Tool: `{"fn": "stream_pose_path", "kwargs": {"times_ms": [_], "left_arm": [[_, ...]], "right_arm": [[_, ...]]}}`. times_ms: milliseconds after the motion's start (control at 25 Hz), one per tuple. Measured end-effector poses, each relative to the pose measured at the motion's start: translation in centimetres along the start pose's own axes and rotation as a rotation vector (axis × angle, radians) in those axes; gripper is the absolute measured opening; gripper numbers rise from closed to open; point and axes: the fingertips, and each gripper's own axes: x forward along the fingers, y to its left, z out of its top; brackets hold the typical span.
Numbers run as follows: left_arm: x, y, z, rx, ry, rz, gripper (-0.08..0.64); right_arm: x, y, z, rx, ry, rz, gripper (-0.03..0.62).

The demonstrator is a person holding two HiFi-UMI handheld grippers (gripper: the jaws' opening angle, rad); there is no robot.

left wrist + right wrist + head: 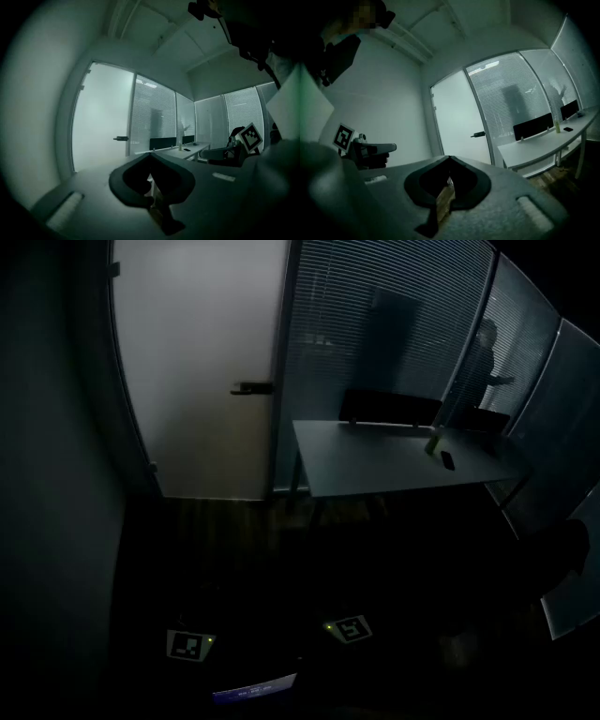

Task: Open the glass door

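Observation:
The frosted glass door [202, 362] stands closed at the far left of the dim room, its dark lever handle [251, 388] on its right edge. Both grippers are low and well short of it; in the head view only their marker cubes show, left [187, 645] and right [347, 627]. The left gripper [150, 156] is shut on nothing and faces the door [101, 117] and handle [121, 138]. The right gripper [450, 160] is likewise shut and empty, with the door [457, 122] and handle [478, 134] ahead of it.
A white desk [394, 465] stands right of the door, carrying a black divider [389, 409], a green bottle [434, 442] and a phone [448, 460]. Glass walls with blinds [375, 324] run behind it; a person [487, 367] stands beyond them. A plain wall [56, 474] borders the left.

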Motion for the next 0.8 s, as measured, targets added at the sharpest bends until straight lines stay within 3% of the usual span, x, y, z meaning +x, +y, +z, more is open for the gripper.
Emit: {"fn": "stream_pose_path", "kwargs": {"times_ms": [480,800], "left_arm": [[2.5,-1.7,0.1,-0.034,0.003,0.019,0.005],[4.9,-3.2,0.1,-0.025,-0.021,0.072,0.005]], "right_arm": [[0.0,-3.3,0.9,0.016,-0.011,0.014,0.002],[0.2,-6.0,0.7,0.012,0.003,0.065,0.002]]}}
